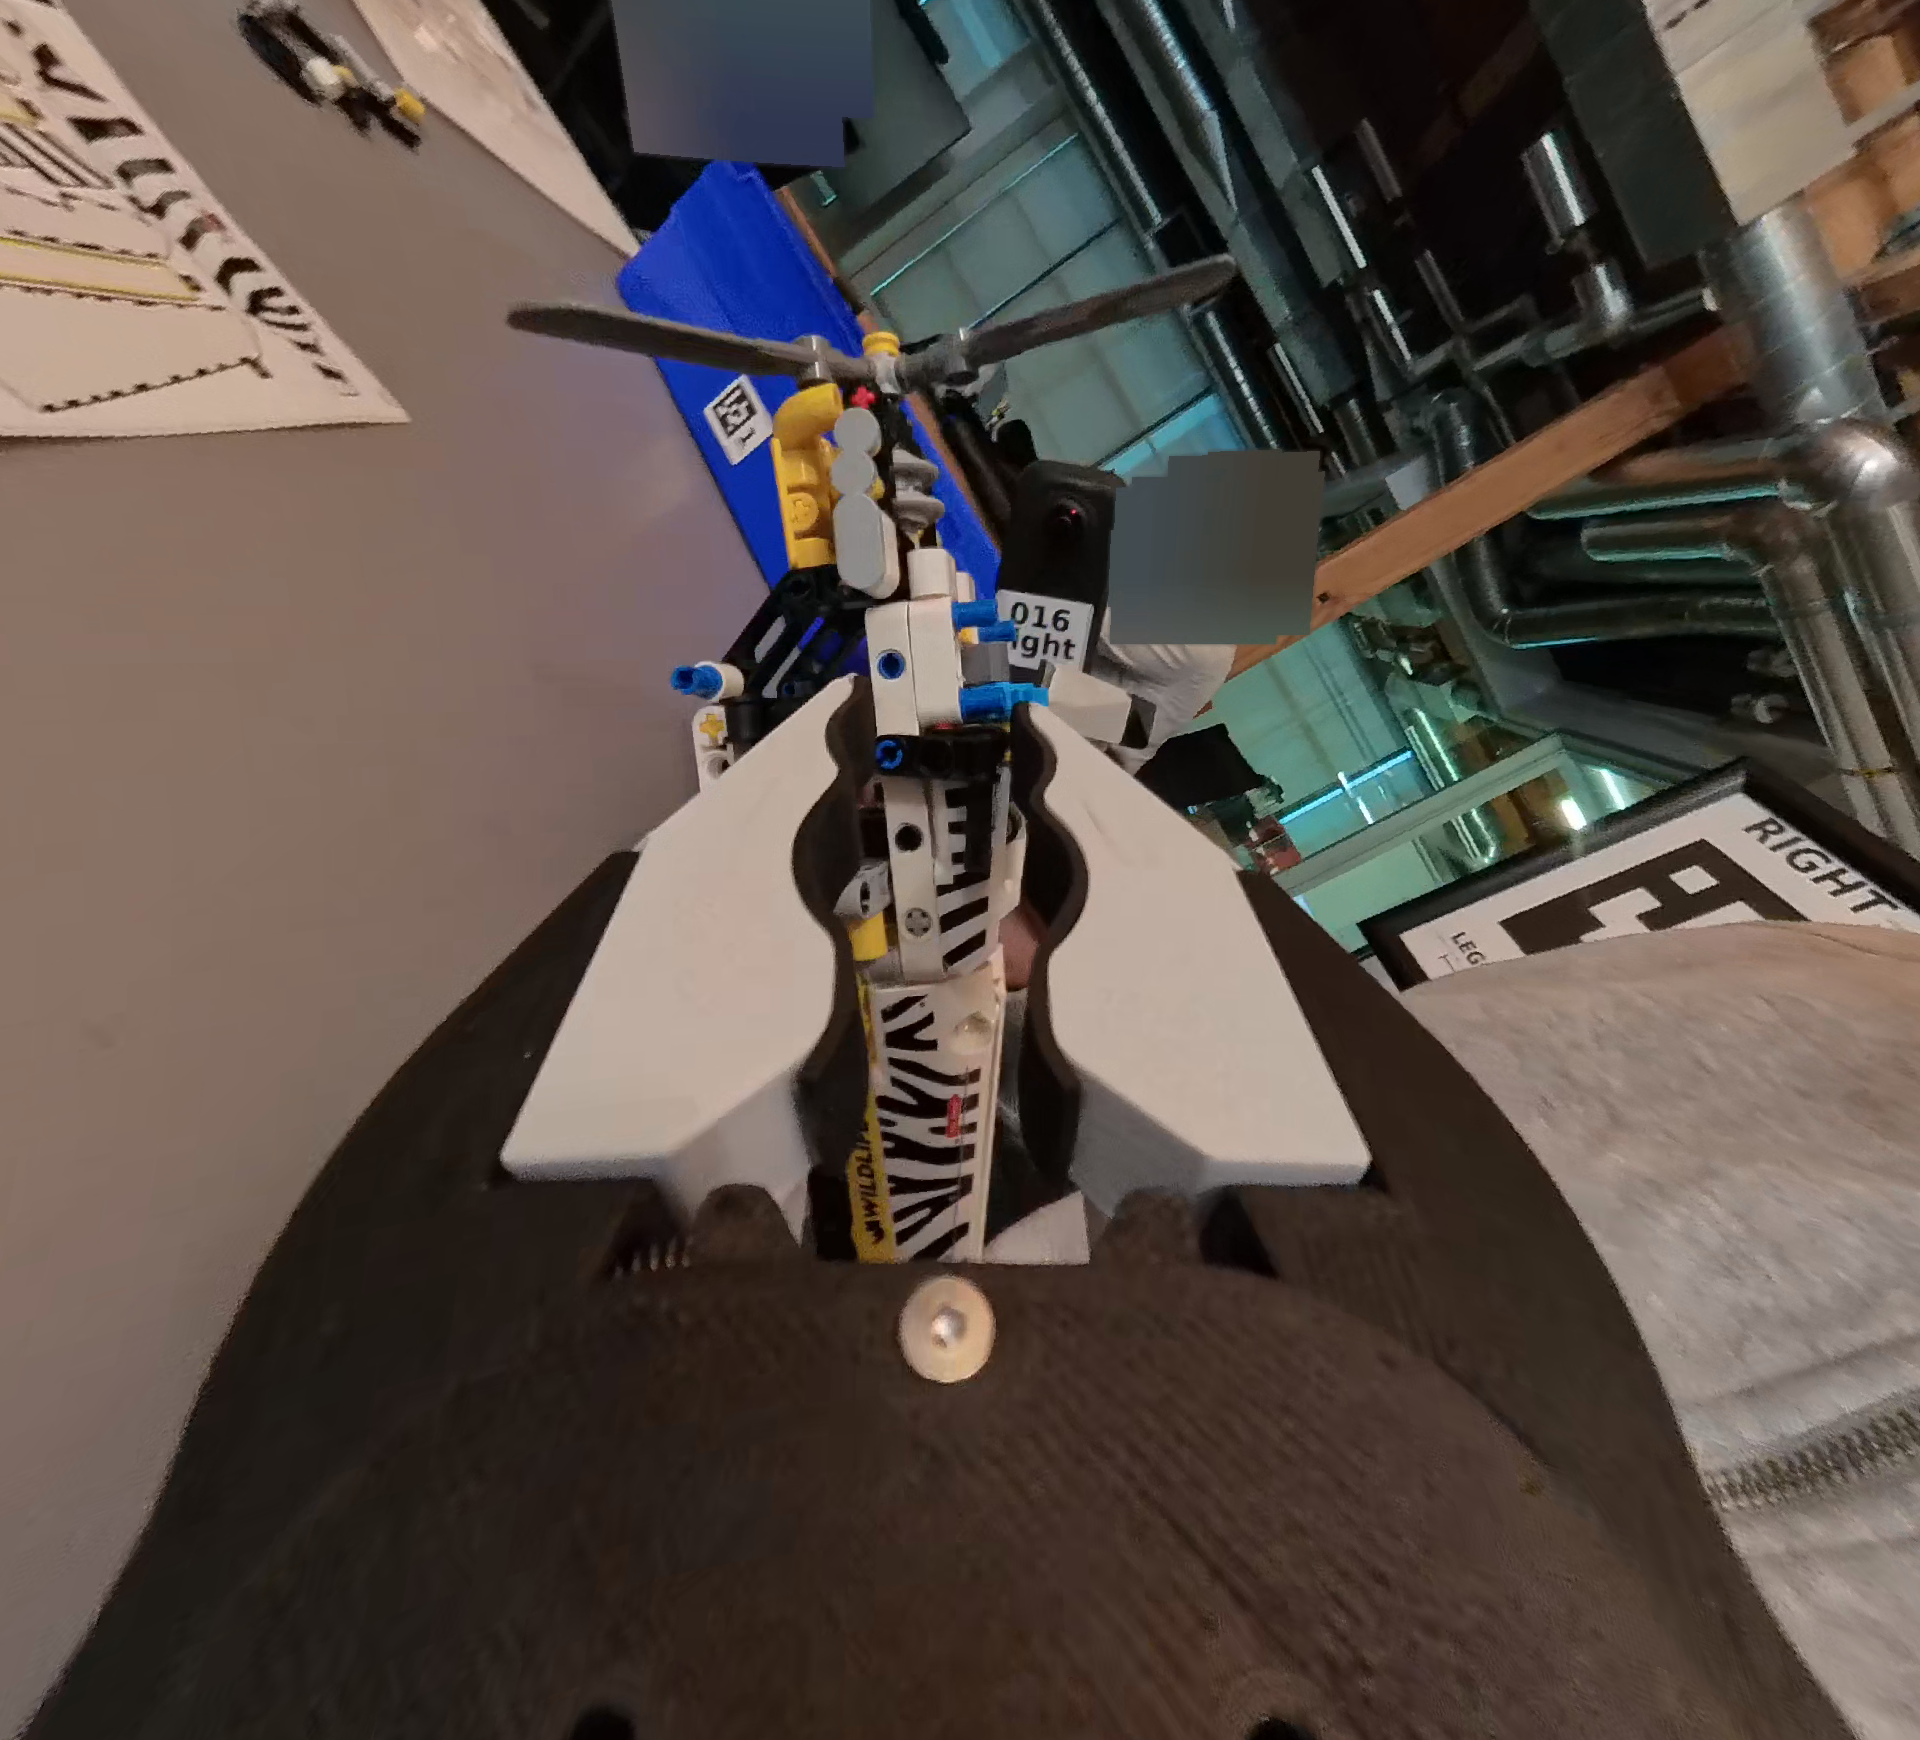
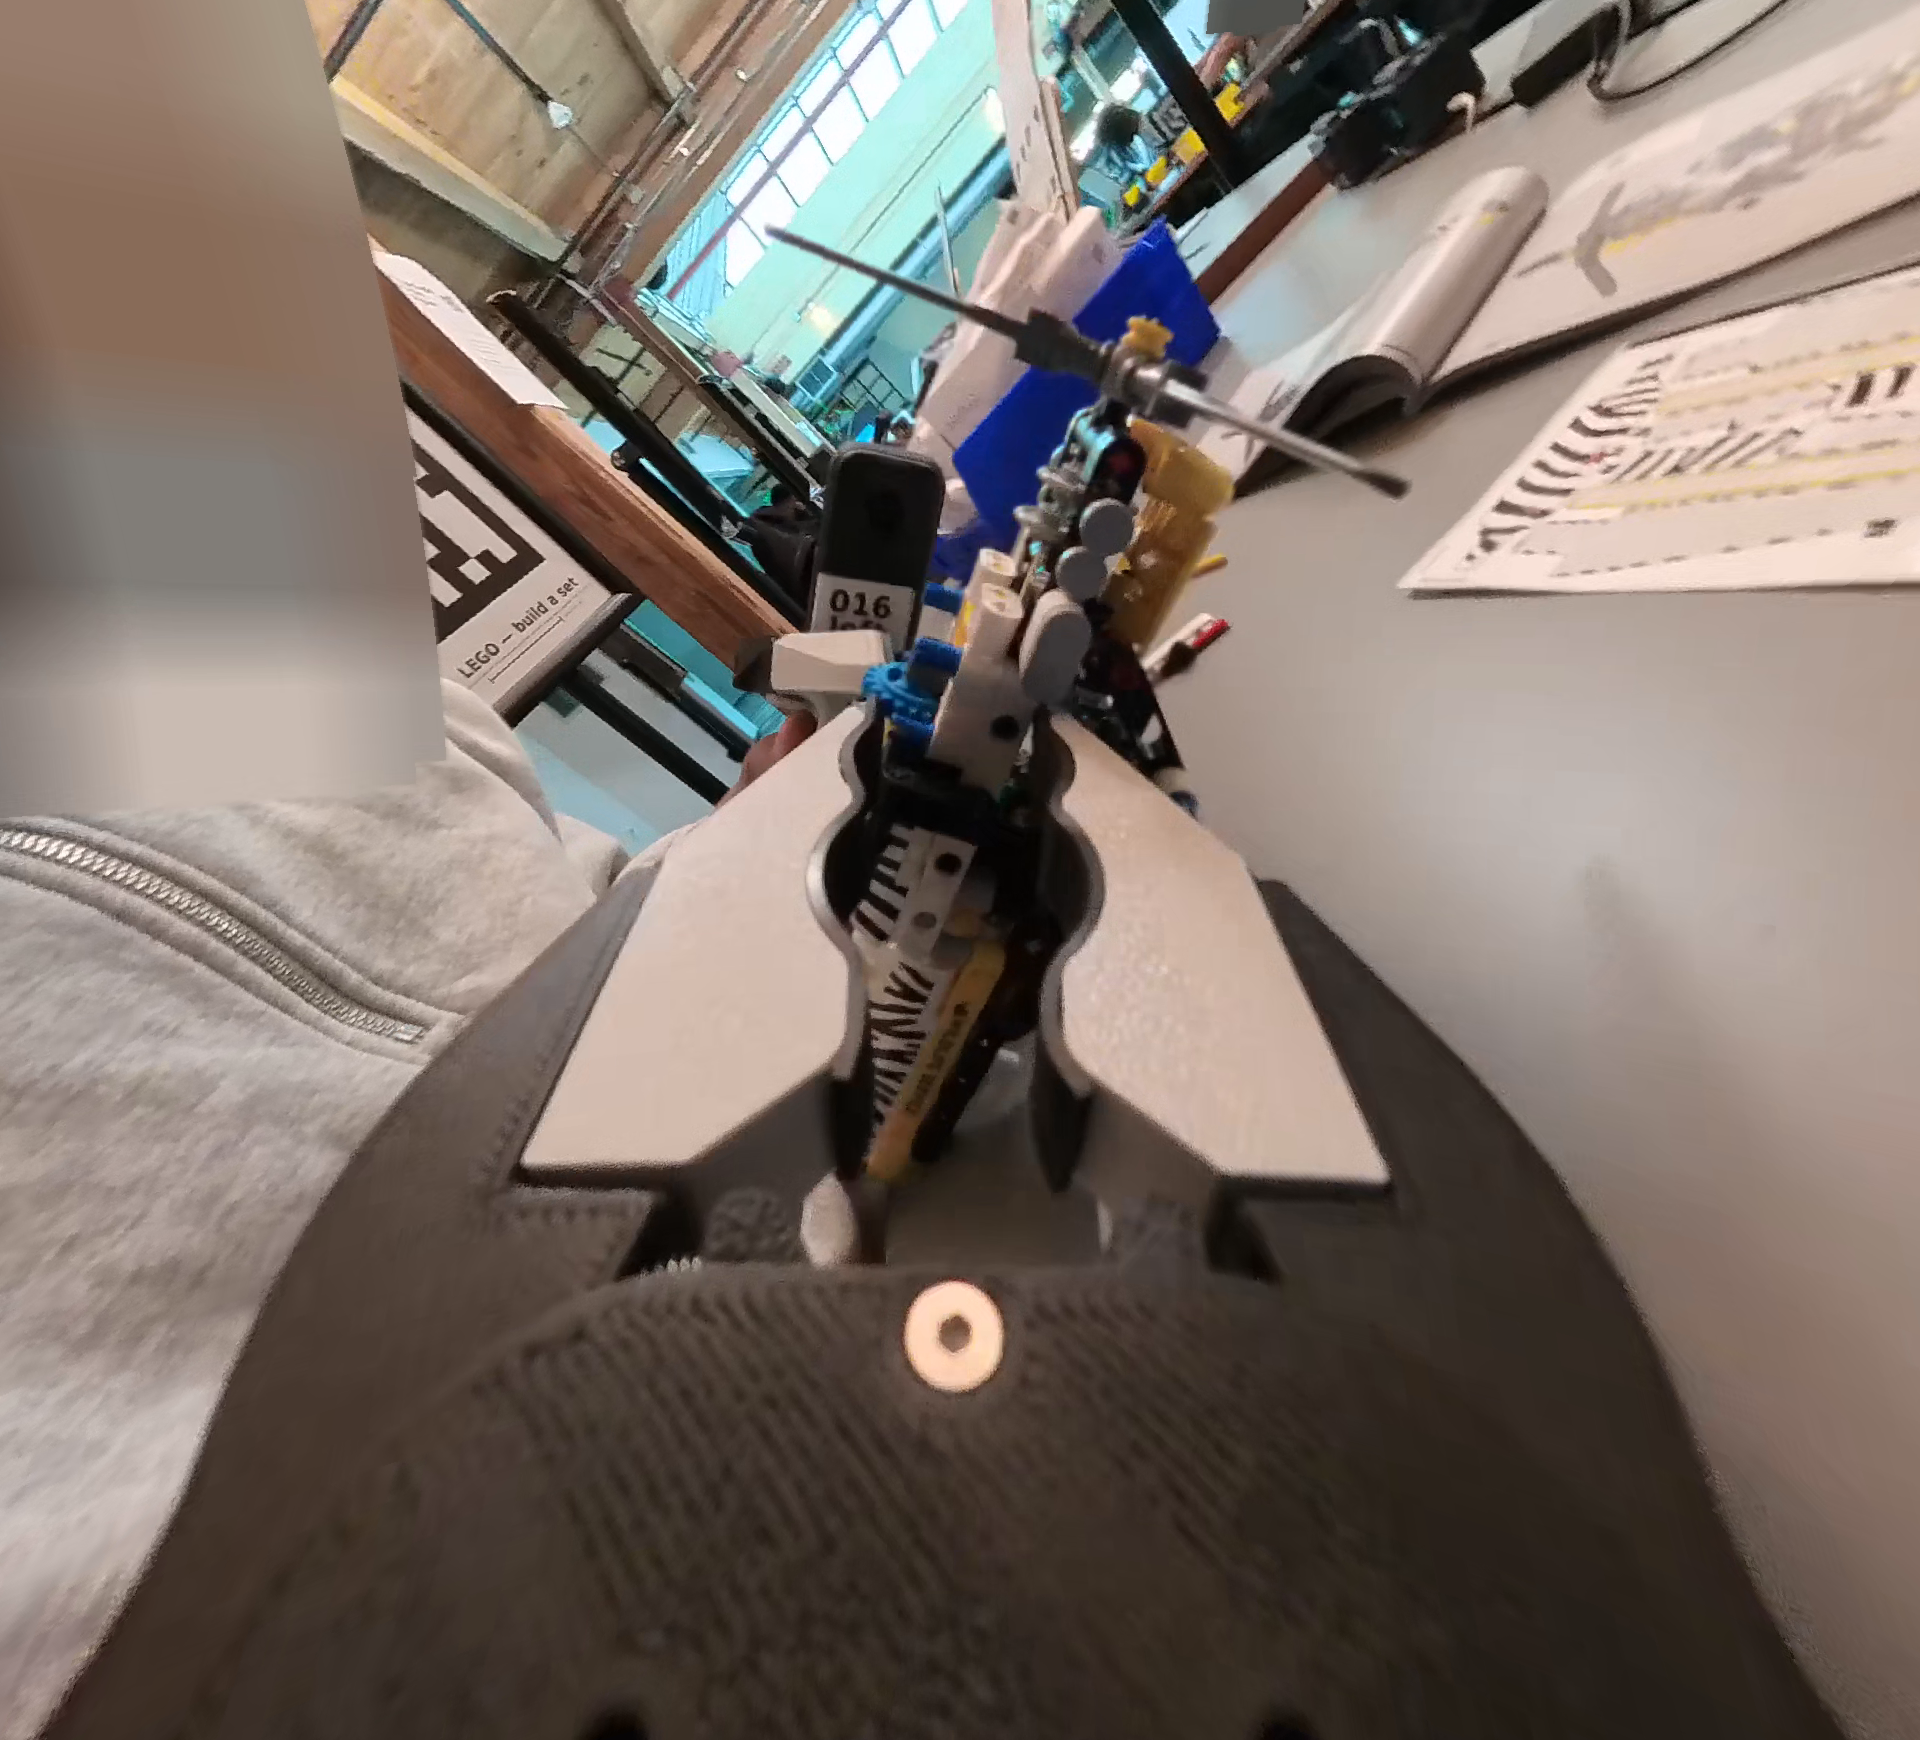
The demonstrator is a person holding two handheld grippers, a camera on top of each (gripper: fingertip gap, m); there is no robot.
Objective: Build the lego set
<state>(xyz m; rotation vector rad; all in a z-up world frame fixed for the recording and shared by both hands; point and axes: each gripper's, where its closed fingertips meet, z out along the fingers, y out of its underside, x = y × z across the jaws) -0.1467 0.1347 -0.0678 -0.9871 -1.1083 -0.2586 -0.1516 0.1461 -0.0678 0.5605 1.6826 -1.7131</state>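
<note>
The left hand-held gripper (image 1: pixel 940 734) is closed down on the lego helicopter (image 1: pixel 914 651), its two white fingers (image 1: pixel 727 911) pressing either side of the zebra-striped white and yellow body, with only the width of the model between them; the model runs lengthwise through the gap and stands out past the fingertips, its grey rotor blades (image 1: pixel 665 334) spread across the far end; blue pins (image 1: pixel 977 615) stick out of the white block just beyond the tips. The right hand-held gripper (image 2: pixel 961 745) is likewise clamped on the lego helicopter (image 2: pixel 1039 630), fingers (image 2: pixel 1164 963) narrowed onto the striped body, rotor (image 2: pixel 1081 350) above; so both hold the same model, lifted clear of the grey tabletop (image 2: pixel 1507 859). On the tabletop lie a sticker sheet (image 2: pixel 1683 464), an open instruction booklet (image 2: pixel 1455 277) and a blue bin (image 2: pixel 1081 360); a small cluster of loose parts (image 1: pixel 322 64) sits well apart in the left wrist view; a grey zipped sleeve (image 2: pixel 208 1015) fills the near left of the right wrist view.
</note>
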